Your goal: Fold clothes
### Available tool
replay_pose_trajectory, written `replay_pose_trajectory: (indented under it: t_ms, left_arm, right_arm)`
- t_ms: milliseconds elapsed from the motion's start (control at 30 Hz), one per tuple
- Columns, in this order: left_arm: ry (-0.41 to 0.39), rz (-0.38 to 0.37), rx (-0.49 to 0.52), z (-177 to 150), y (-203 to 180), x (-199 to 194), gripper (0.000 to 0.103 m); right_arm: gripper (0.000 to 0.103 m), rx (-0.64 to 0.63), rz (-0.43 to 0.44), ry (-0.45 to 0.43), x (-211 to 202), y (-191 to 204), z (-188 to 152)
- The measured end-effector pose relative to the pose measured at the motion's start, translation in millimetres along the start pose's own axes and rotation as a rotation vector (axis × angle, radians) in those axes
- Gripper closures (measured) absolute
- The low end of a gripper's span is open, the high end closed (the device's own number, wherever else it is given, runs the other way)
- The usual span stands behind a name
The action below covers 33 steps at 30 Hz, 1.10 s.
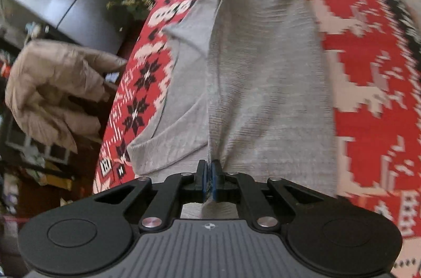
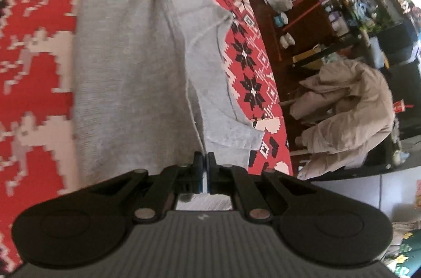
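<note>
We see a grey garment [image 1: 263,83] of fine ribbed knit, matt and soft, with a stitched seam along its fold. Beneath it lies a red, black and cream blanket [image 1: 368,67], a woven, matt cloth. The left gripper [image 1: 209,180] is matt black plastic with brushed metal rivets and blue rubbery pads; the right gripper [image 2: 204,172] looks alike. Beyond the blanket's edge, a beige jacket [image 2: 350,104] shows crumpled matt fabric over dark glossy wood flooring [image 2: 273,15].
</note>
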<state>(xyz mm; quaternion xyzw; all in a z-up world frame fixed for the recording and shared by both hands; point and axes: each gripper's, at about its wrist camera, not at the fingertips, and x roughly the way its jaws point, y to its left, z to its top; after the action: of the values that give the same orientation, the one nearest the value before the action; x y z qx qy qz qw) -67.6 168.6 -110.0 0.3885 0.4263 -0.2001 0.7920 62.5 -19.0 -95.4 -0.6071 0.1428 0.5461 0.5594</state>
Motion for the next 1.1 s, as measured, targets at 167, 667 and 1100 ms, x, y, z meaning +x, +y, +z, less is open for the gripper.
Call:
replay_pose_trajectory:
  t_ms: [167,667,1100]
  left_arm:
    - [0.006,0.014,-0.158,-13,26,11,0.075]
    - [-0.2,-0.213,-1.159,-114,52,-25,0.068]
    - [-0.268,-0.287,-1.547,-154,51,-4,0.07]
  right_arm:
    - [0.091,0.078,0.03,0.009,32,-14,-4]
    - [0.075,0.993,0.101,-0.152,-2,-33,-77]
    - [0.076,1.382,0.03,-0.196,19,-17,-113]
